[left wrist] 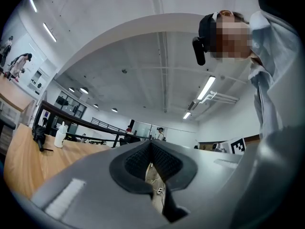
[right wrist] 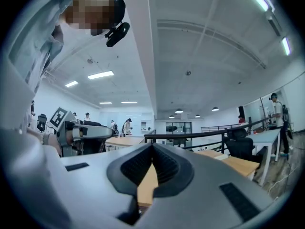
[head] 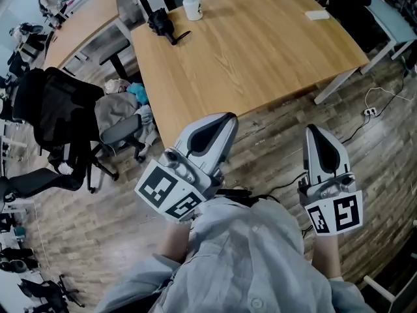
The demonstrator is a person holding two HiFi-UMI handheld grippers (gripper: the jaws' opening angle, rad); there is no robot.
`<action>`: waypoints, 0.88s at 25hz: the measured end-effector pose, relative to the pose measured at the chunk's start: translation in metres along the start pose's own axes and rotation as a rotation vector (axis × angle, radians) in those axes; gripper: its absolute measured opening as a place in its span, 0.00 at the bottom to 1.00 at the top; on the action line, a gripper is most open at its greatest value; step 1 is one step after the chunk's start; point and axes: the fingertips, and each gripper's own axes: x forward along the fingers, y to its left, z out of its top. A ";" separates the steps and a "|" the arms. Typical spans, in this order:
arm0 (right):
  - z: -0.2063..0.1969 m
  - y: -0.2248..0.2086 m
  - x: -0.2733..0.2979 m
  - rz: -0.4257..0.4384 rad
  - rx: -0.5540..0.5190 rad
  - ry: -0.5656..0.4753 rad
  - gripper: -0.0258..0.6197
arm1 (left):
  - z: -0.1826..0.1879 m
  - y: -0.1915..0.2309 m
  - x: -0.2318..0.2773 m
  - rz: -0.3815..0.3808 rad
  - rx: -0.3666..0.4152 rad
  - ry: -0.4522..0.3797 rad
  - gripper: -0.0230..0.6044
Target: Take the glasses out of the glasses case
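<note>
A small black object [head: 165,25], which may be the glasses case, lies at the far left corner of the wooden table [head: 260,51]; I cannot make out any glasses. The same black object [left wrist: 39,136] shows far off in the left gripper view. Both grippers are held close to the person's body, over the floor and short of the table's near edge. My left gripper [head: 228,119] [left wrist: 151,145] has its pads together with nothing between them. My right gripper [head: 312,130] [right wrist: 152,147] is shut too, and empty, pointing level at the table.
A white bottle [head: 191,5] [left wrist: 59,134] stands beside the black object. A flat white item [head: 318,15] lies at the table's far right. Black office chairs [head: 65,119] and a heap of bags [head: 120,103] stand left of the table. A cable and power strip [head: 370,111] lie on the floor at the right.
</note>
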 end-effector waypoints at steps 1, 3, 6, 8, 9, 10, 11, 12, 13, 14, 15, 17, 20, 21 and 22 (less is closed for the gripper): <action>0.000 -0.002 -0.003 -0.017 -0.004 0.001 0.04 | -0.002 -0.001 0.003 -0.015 -0.004 0.004 0.04; -0.001 -0.007 -0.008 -0.051 -0.014 0.006 0.04 | -0.006 -0.003 0.009 -0.044 -0.010 0.015 0.04; -0.004 -0.018 -0.020 -0.110 -0.020 0.022 0.04 | -0.011 -0.007 0.019 -0.086 -0.021 0.030 0.04; -0.004 -0.028 -0.029 -0.148 -0.016 0.029 0.04 | -0.014 -0.011 0.027 -0.106 -0.032 0.033 0.04; -0.003 -0.034 -0.033 -0.165 -0.014 0.032 0.04 | -0.015 -0.012 0.032 -0.115 -0.037 0.035 0.04; -0.003 -0.040 -0.037 -0.179 -0.011 0.035 0.04 | -0.017 -0.015 0.037 -0.123 -0.040 0.038 0.04; -0.003 -0.046 -0.040 -0.191 -0.010 0.037 0.04 | -0.018 -0.017 0.042 -0.132 -0.041 0.042 0.04; -0.003 -0.051 -0.043 -0.200 -0.008 0.037 0.04 | -0.020 -0.020 0.047 -0.141 -0.040 0.048 0.04; -0.002 -0.056 -0.045 -0.207 -0.008 0.036 0.04 | -0.022 -0.023 0.051 -0.149 -0.038 0.053 0.04; -0.002 -0.061 -0.047 -0.213 -0.009 0.034 0.04 | -0.024 -0.025 0.055 -0.155 -0.036 0.059 0.04; -0.002 -0.065 -0.048 -0.217 -0.011 0.032 0.04 | -0.025 -0.027 0.059 -0.159 -0.034 0.063 0.04; -0.002 -0.076 -0.051 -0.224 -0.011 0.028 0.04 | -0.029 -0.031 0.068 -0.161 -0.033 0.069 0.04; -0.004 -0.096 -0.059 -0.233 0.000 0.024 0.04 | -0.033 -0.042 0.082 -0.162 -0.032 0.074 0.04; -0.005 -0.104 -0.063 -0.238 0.004 0.023 0.04 | -0.035 -0.046 0.087 -0.163 -0.030 0.076 0.04; -0.006 -0.112 -0.067 -0.244 0.004 0.021 0.04 | -0.037 -0.051 0.094 -0.165 -0.028 0.078 0.04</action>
